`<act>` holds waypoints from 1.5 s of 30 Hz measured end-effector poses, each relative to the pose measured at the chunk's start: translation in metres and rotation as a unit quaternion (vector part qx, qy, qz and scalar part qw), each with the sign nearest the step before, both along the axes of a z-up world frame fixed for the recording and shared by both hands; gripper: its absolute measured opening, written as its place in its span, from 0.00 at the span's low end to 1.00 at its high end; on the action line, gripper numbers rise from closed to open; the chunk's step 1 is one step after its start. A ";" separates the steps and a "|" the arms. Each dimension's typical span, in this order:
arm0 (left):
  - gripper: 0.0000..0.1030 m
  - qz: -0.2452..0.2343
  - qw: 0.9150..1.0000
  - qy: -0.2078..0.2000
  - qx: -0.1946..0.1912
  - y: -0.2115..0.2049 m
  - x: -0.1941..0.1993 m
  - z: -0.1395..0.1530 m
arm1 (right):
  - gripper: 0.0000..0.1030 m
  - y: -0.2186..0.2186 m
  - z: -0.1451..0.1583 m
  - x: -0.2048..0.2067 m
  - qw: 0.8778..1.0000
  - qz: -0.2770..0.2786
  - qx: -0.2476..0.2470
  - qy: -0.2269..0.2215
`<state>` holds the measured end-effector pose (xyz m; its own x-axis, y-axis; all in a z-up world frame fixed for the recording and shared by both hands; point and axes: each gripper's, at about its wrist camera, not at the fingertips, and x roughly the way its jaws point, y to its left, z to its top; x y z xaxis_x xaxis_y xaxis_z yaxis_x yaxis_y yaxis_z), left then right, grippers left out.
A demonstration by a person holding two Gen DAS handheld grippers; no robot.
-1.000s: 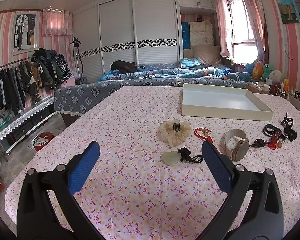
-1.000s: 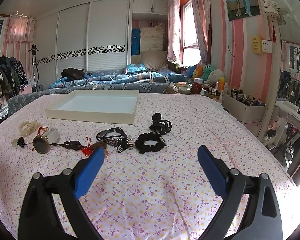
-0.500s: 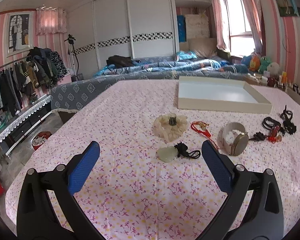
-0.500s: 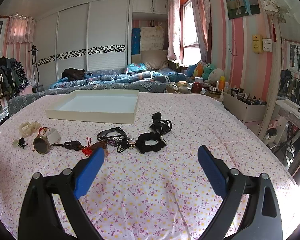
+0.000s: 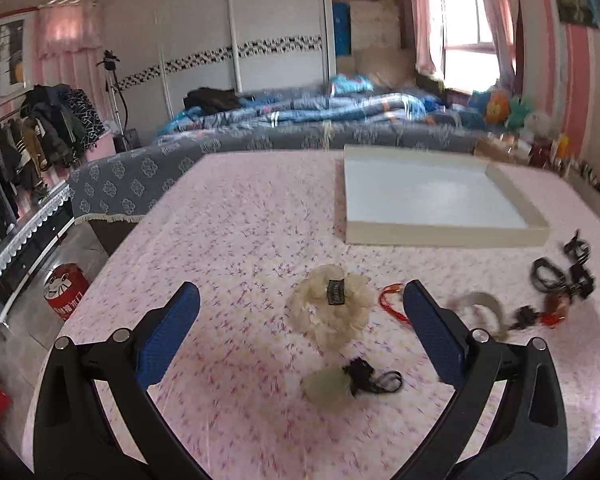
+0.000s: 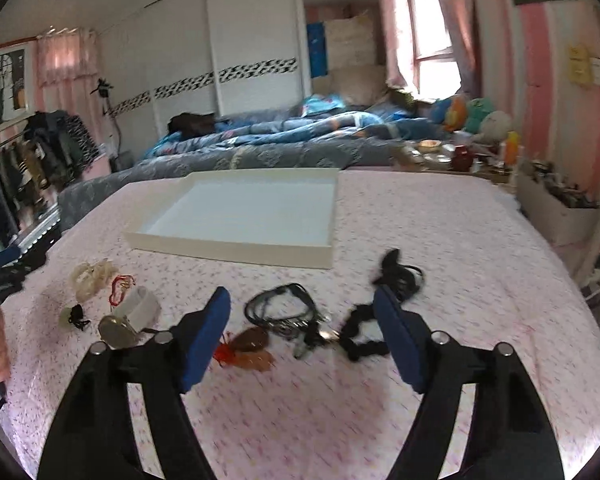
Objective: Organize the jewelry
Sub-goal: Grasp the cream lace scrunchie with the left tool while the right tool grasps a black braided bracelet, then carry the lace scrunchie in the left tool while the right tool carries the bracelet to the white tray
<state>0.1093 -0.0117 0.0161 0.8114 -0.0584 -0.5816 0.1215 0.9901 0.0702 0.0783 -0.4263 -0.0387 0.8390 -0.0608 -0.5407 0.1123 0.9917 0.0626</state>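
Observation:
A shallow white tray (image 5: pixel 440 236) (image 6: pixel 236 248) lies on the floral tablecloth. My left gripper (image 5: pixel 300 300) is open over a cream scrunchie (image 5: pixel 334 312); a pale green pendant on black cord (image 5: pixel 340 382) lies between its fingers. A red cord (image 5: pixel 392 304), a white bangle (image 5: pixel 480 308) and black cords (image 5: pixel 556 276) lie to the right. My right gripper (image 6: pixel 302 308) is open above a black necklace (image 6: pixel 284 312), an amber pendant (image 6: pixel 252 346) and a black scrunchie (image 6: pixel 360 336). Both are empty.
The table's left edge (image 5: pixel 112 264) drops to the floor, where a red tin (image 5: pixel 66 298) stands. A bed (image 5: pixel 300 120) lies beyond the table. A box of clutter (image 6: pixel 556 208) stands at the right. A black hair clip (image 6: pixel 400 274) lies near the tray.
Both grippers have moved forward and lower toward the jewelry. The right one has swung left over the black necklace. Both stay open.

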 end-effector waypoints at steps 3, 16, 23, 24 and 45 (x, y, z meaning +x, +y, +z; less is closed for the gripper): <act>0.89 -0.009 0.999 0.034 -0.012 -0.002 0.025 -0.012 | 0.64 0.000 -0.006 0.027 0.999 0.015 0.020 0.022; 0.87 -0.024 0.994 0.102 0.014 -0.013 0.080 -0.057 | 0.46 -0.002 -0.057 0.108 0.990 0.011 -0.007 0.141; 0.70 -0.040 0.991 0.128 0.016 -0.023 0.089 -0.066 | 0.44 0.001 -0.061 0.116 0.989 0.021 0.004 0.145; 0.67 -0.045 0.991 0.129 0.014 -0.025 0.090 -0.066 | 0.39 0.001 -0.062 0.116 0.989 0.025 0.009 0.143; 0.25 -0.067 0.995 0.070 -0.012 -0.035 0.071 -0.013 | 0.01 0.003 -0.009 0.096 0.996 0.054 0.033 0.064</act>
